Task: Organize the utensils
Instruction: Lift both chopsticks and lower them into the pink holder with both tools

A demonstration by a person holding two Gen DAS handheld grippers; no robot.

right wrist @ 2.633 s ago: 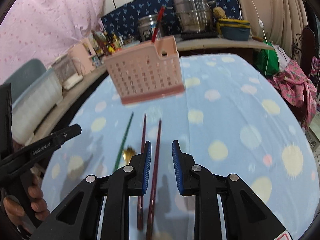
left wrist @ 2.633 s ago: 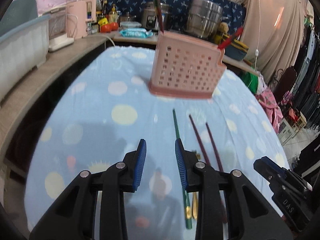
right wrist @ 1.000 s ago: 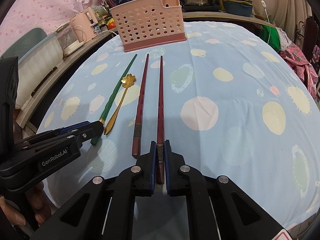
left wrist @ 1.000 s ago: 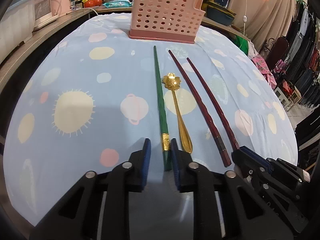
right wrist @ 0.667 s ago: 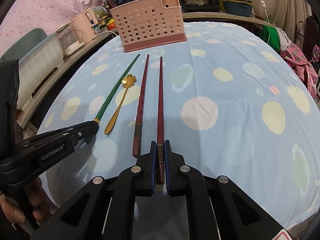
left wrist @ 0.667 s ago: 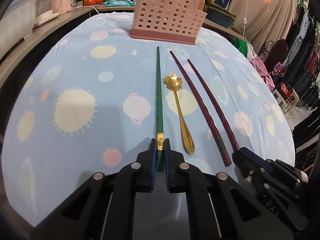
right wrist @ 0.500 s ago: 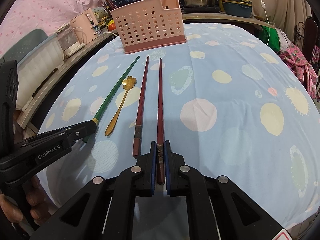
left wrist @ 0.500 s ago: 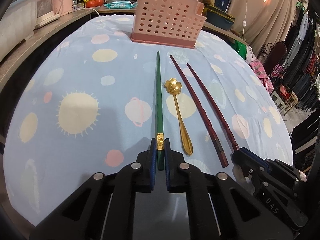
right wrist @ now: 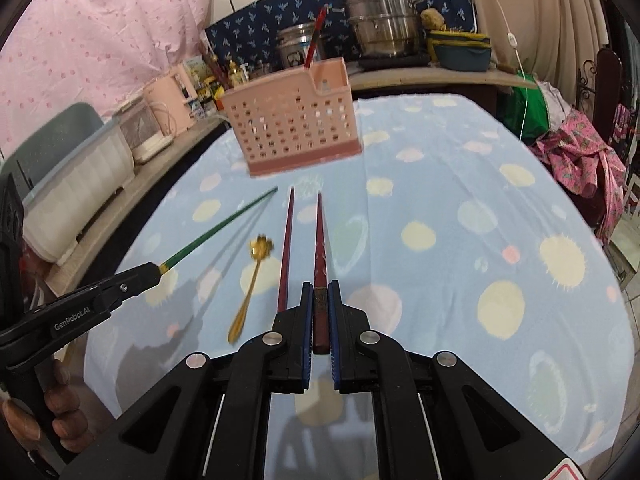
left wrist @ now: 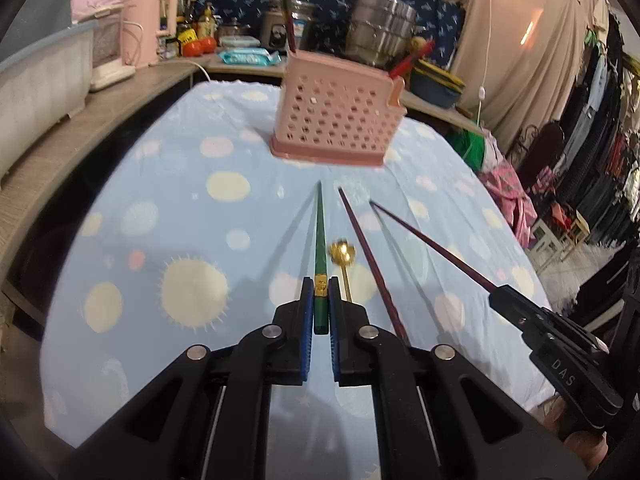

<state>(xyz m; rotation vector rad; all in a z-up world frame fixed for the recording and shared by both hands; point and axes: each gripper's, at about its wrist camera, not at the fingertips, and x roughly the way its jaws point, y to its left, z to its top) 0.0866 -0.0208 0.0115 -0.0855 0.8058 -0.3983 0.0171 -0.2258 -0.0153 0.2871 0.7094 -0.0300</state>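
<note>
My left gripper [left wrist: 318,304] is shut on the thick end of a green chopstick [left wrist: 320,232] and holds it above the table, tip toward the pink perforated utensil basket [left wrist: 336,122]. My right gripper [right wrist: 320,308] is shut on a dark red chopstick [right wrist: 319,232], also lifted; it shows in the left wrist view [left wrist: 432,248]. A second dark red chopstick [right wrist: 286,240] and a gold flower-headed spoon [right wrist: 252,280] lie on the blue spotted tablecloth [right wrist: 460,240]. The basket [right wrist: 296,128] holds a red utensil [right wrist: 314,36].
A wooden counter [left wrist: 80,136] runs along the left with a grey tub [left wrist: 36,80] and a pink appliance [left wrist: 148,28]. Steel pots [right wrist: 380,28] and a blue bowl [right wrist: 462,54] stand behind the basket. Clothes [right wrist: 584,152] lie beyond the table's right edge.
Both grippers closed on their chopsticks on the table, then lifted them; the held ends now hang above the cloth and cast shadows. The other red chopstick and the spoon stayed put.
</note>
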